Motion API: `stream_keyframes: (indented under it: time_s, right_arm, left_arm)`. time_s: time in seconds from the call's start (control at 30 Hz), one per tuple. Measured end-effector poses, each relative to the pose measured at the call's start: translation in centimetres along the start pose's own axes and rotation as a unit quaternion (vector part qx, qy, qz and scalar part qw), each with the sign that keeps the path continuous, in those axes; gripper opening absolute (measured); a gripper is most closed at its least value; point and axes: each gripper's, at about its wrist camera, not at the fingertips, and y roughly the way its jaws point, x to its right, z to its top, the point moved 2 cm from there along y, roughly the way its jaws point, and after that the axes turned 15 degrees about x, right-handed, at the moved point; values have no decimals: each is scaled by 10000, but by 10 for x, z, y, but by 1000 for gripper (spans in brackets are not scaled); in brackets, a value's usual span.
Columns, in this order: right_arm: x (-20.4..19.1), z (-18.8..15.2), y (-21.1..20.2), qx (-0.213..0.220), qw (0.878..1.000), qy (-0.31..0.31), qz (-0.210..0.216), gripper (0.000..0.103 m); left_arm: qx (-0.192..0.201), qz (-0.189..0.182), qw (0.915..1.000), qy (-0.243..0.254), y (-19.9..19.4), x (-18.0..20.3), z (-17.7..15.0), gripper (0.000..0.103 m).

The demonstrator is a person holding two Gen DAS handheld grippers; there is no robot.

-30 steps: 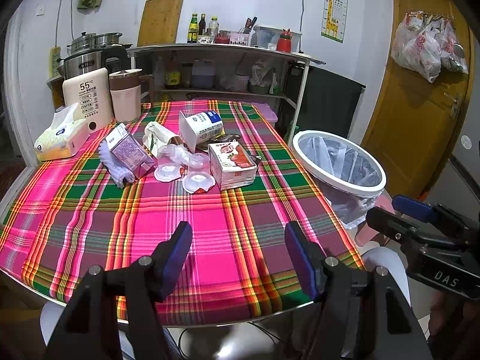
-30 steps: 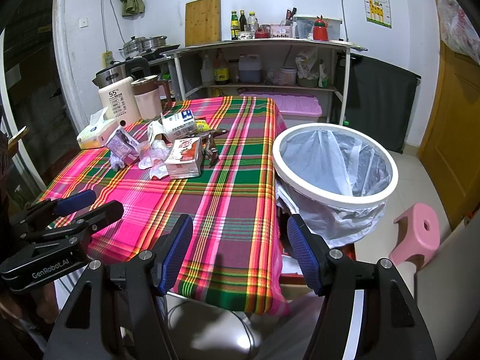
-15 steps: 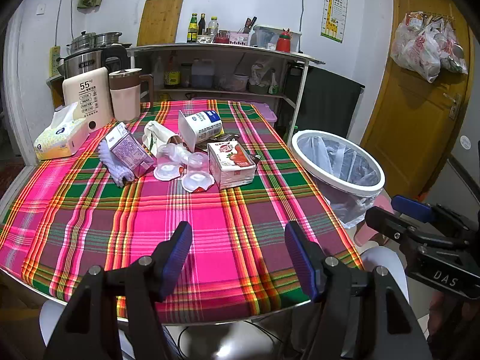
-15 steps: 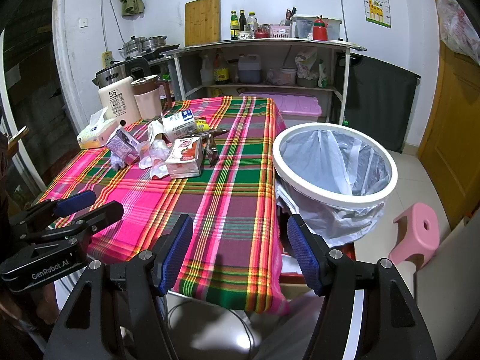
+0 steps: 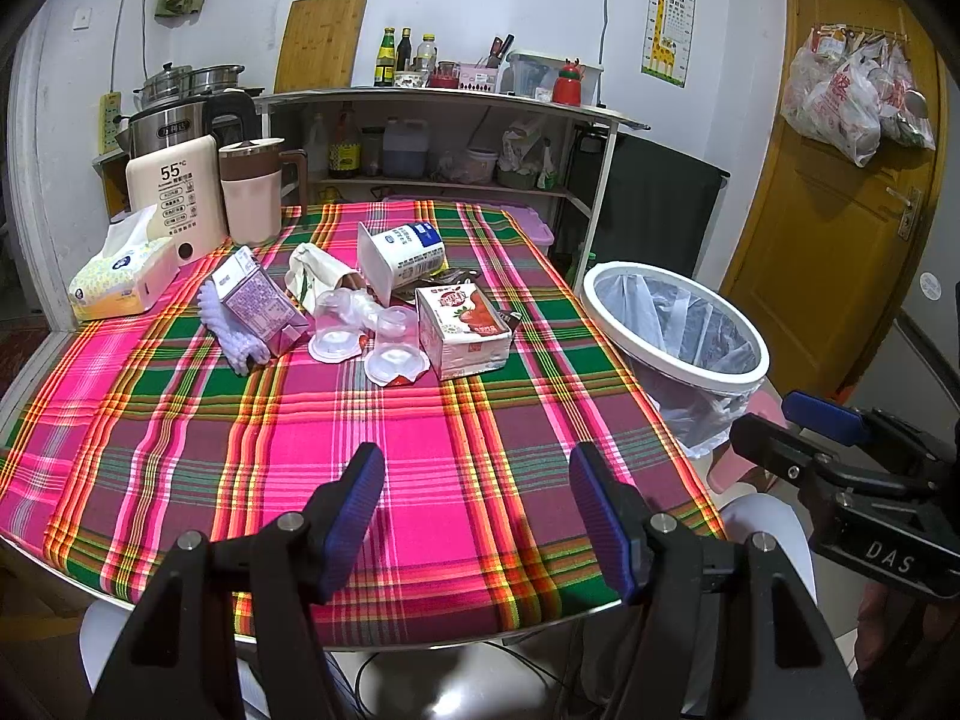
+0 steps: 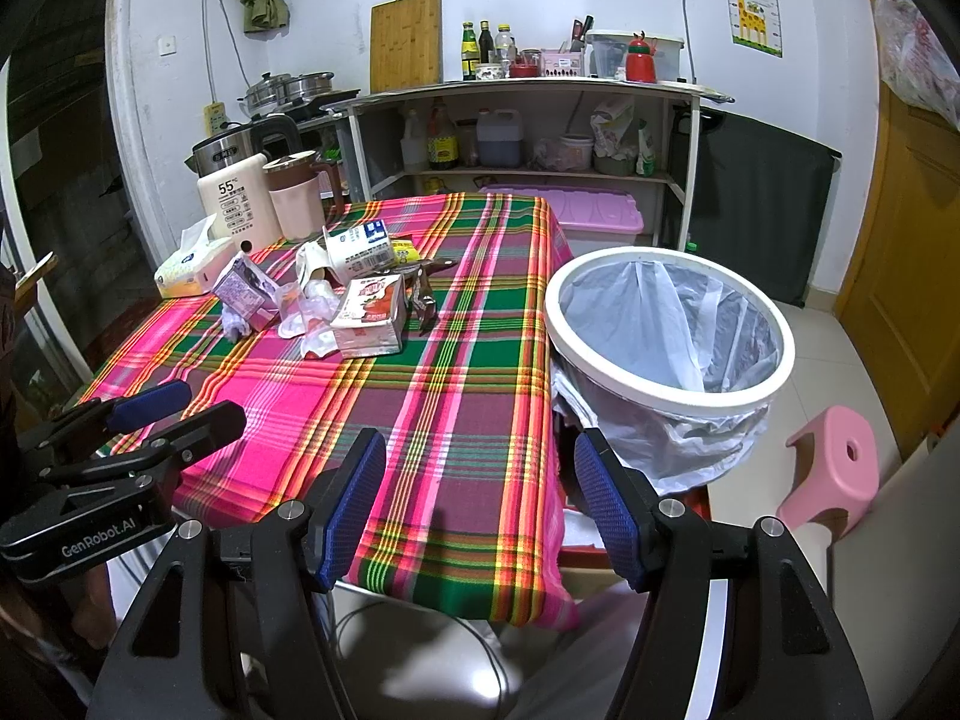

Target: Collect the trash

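A heap of trash lies mid-table on the plaid cloth (image 5: 420,456): a strawberry milk carton (image 5: 465,333), a purple carton (image 5: 258,303), a white yogurt tub (image 5: 399,258) on its side, clear plastic cups (image 5: 393,354) and crumpled paper (image 5: 318,276). A white bin with a clear liner (image 5: 675,324) stands off the table's right edge. It also shows in the right wrist view (image 6: 669,330). My left gripper (image 5: 477,516) is open and empty over the near table edge. My right gripper (image 6: 480,507) is open and empty at the table's near right corner, beside the bin.
A tissue box (image 5: 123,276), a white kettle (image 5: 171,195) and a pink jug (image 5: 252,192) stand at the table's far left. A shelf unit (image 5: 444,138) stands behind. A pink stool (image 6: 831,474) is on the floor right of the bin.
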Motion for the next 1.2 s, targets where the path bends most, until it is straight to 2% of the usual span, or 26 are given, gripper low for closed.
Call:
stream_keyframes:
  time_s: [0.67,0.83,1.03,1.2]
  right_arm:
    - [-3,-1,5,-27,10000,0,8,66]
    - [-5,-3,20,-55,10000,-12,27,66]
    - [-5,-2,30,-136,9997,22,208,66]
    - [-10,-2,49,-269,9988,-1,421,66]
  left_arm:
    - [-72,-26,10000,-48,1,4,-2,66]
    - [-109,-28,9999,-94,9,-4,-3,66]
    - [-171,-17,9996,-224,18,-16,-4,66]
    - [-189,160,9989,-396,28,-36,-4,66]
